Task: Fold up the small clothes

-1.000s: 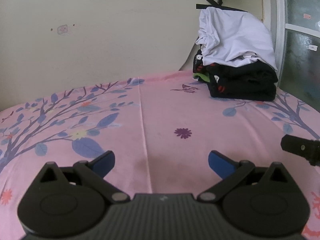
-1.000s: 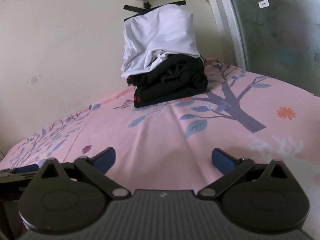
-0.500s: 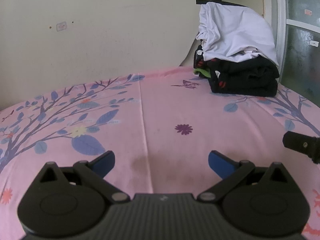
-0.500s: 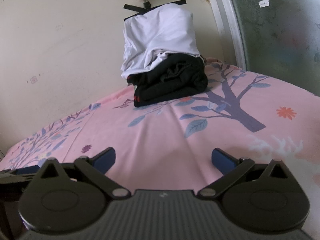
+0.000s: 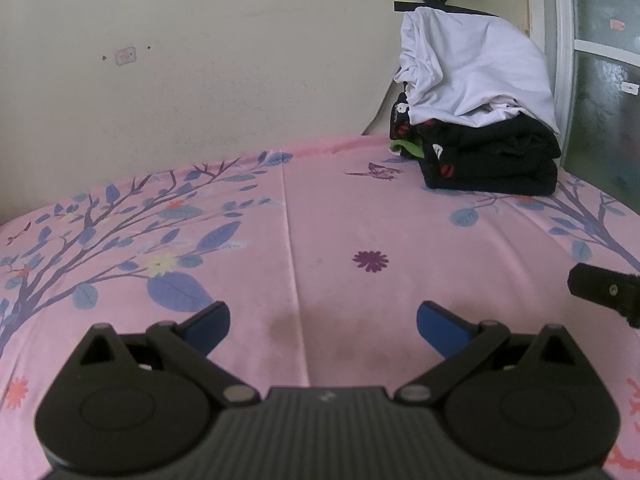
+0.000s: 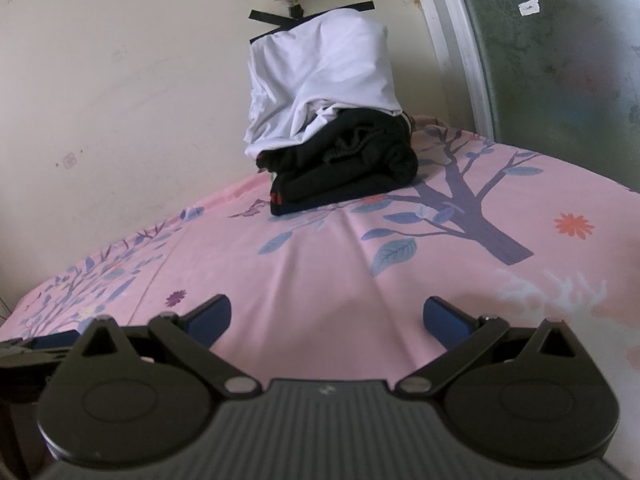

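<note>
- Your left tongs (image 5: 322, 322) stand wide apart with nothing between them, low over the pink bedsheet (image 5: 340, 224).
- Your right tongs (image 6: 326, 320) are spread just as wide and hold nothing either; from the left wrist view their dark tip shows at the right edge, near the sheet.
- The clothes are at the far corner of the bed, against the wall: a white garment (image 6: 324, 84) draped on top of the folded black clothes (image 6: 352, 176), well apart from both tongs.
- Over the last second little has changed: the left view has tilted a touch, so the pile sits slightly lower in it, while the right view has stayed where it was. Neither pair of tongs has closed or neared the pile.
- To my eye that means no garment is in hand yet; the bed in front of you is bare, so the next move would be to reach for the white garment and bring it to the open sheet.
</note>
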Available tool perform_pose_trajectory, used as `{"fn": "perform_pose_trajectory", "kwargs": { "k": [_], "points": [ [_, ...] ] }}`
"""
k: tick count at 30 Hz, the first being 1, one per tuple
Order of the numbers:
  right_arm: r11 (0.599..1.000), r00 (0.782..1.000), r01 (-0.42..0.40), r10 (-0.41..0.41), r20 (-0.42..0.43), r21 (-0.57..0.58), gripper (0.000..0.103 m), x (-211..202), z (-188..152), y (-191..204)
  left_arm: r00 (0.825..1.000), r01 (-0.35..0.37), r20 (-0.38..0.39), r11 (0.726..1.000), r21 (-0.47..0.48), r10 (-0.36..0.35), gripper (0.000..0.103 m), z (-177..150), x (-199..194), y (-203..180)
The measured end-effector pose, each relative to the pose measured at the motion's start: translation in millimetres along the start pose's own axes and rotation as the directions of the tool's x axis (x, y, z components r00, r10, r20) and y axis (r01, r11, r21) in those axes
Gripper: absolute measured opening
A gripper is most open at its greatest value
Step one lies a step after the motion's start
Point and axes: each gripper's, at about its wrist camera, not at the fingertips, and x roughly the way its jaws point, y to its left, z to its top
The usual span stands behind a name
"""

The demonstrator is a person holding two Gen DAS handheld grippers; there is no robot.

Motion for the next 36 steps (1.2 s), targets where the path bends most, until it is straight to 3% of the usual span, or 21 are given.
{"fn": "perform_pose_trajectory", "kwargs": {
  "k": [36],
  "points": [
    [1.0,1.0,0.003,-0.003,-0.001,0.002,0.097,-1.3,-0.2,0.4,1.0,-0.023,0.008,1.0,0.012,0.023,0.103,-0.8,-2.3,0.4]
  ]
}}
